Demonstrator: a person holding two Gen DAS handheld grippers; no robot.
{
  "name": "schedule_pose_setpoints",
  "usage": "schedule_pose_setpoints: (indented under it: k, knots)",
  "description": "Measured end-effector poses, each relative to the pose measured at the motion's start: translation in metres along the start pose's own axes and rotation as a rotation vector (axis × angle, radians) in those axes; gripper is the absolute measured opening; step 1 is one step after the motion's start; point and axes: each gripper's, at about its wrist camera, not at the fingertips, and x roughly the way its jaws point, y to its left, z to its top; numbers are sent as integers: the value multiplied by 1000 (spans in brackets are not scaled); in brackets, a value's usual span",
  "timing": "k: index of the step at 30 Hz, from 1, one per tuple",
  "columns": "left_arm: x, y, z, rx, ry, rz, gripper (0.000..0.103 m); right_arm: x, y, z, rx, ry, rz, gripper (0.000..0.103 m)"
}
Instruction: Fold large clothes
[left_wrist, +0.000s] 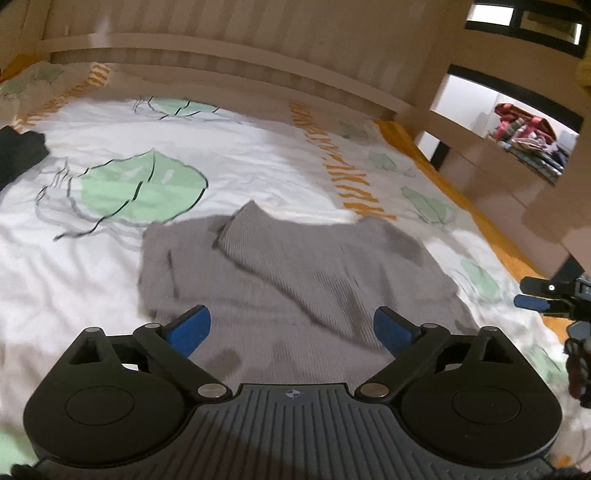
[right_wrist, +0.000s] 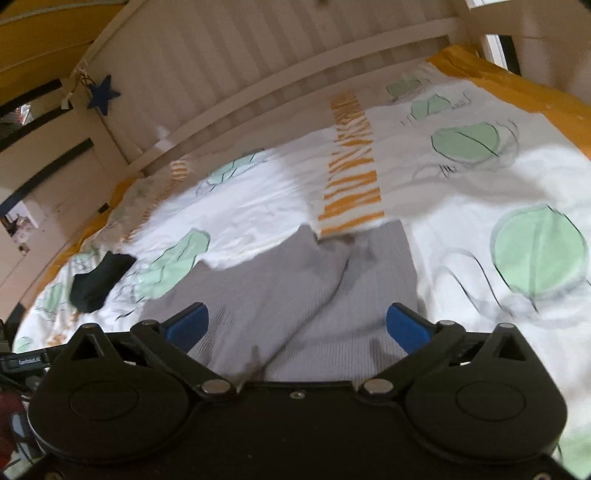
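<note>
A grey ribbed garment (left_wrist: 280, 273) lies folded on the bed's white cover, one flap laid diagonally across its top. My left gripper (left_wrist: 291, 330) hovers over its near edge, jaws spread wide, nothing between the blue pads. The same grey garment (right_wrist: 295, 291) shows in the right wrist view, with a crease running down its middle. My right gripper (right_wrist: 297, 326) hangs above it, also wide open and empty. At the right edge of the left wrist view, the right gripper's fingers (left_wrist: 535, 293) show side-on.
The bed cover (left_wrist: 184, 147) is white with green leaf prints and orange striped bands. A dark folded cloth (right_wrist: 98, 282) lies on it to the left, also the dark cloth (left_wrist: 18, 151). A slatted wooden rail (left_wrist: 221, 48) borders the far side; shelves with clothes (left_wrist: 524, 133) stand right.
</note>
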Motion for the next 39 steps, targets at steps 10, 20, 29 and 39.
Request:
schedule_pose_setpoints:
  k: [10,20,29,39]
  knots:
    - [-49,5,-70,-76,132,-38,97,-53,-5,-60,81,173,-32,103]
    - [-64,12,-121,-115,255,-26,97,-66,-11,-110,127,312,-26,103]
    - [-42,13,-131,-110,364,-16,102,-66,-18,-127,141,369,19,103]
    - [-34,11,-135,-100,379,-10,102,-49,-22,-132,156,429,84,103]
